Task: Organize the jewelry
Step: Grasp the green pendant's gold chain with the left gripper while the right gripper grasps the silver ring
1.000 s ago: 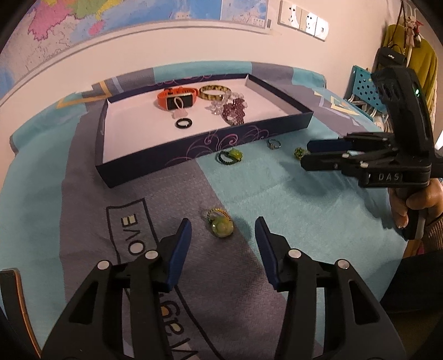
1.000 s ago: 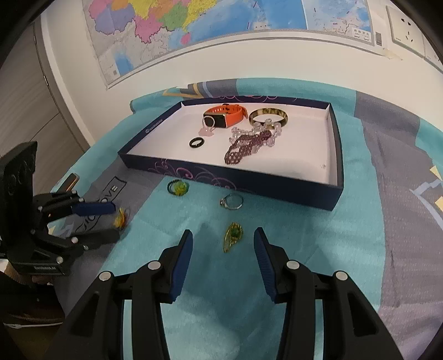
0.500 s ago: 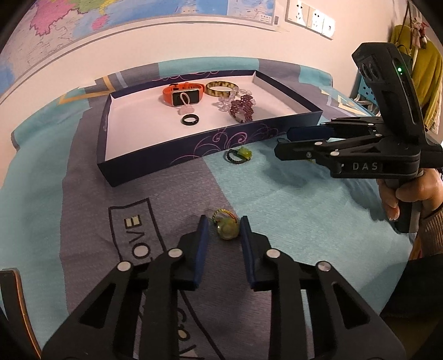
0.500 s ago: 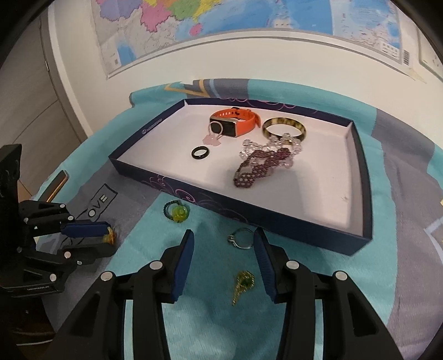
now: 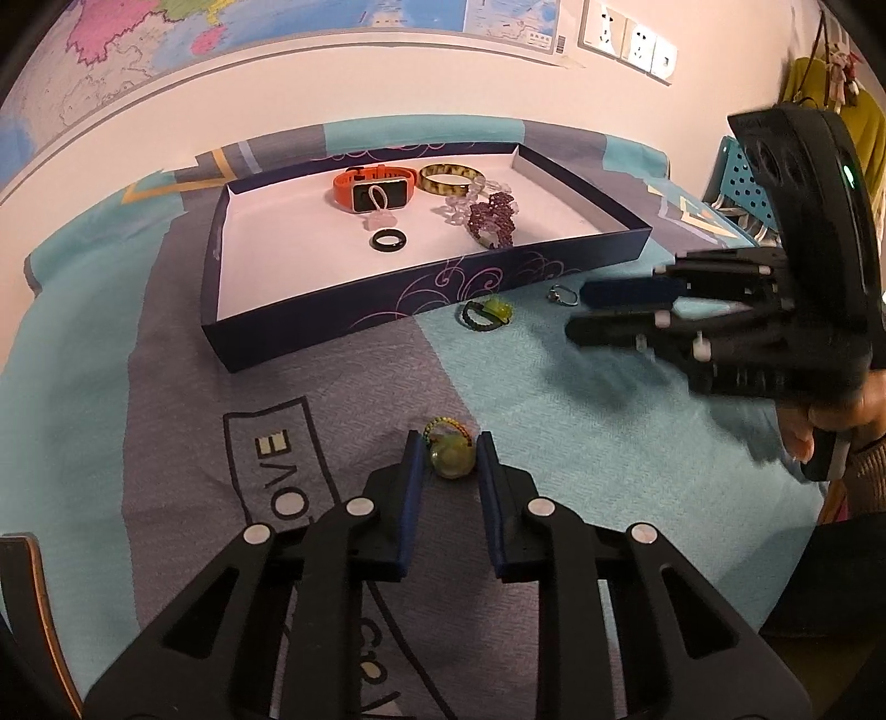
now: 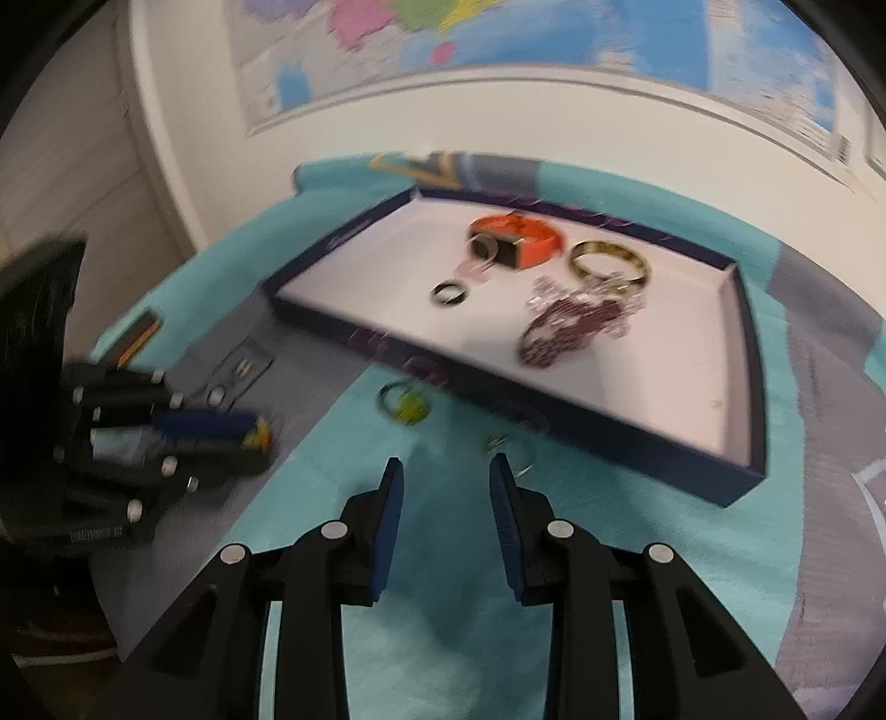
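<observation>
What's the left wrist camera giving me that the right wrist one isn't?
Left wrist only: a clear look at the left tool, whose jaws have just closed and whose pads now press the green pendant. It also shows the wall sockets. Right wrist only: a beige panelled door. Both: the tray holding the orange watch, bangle and black ring, with the green charm outside it.
</observation>
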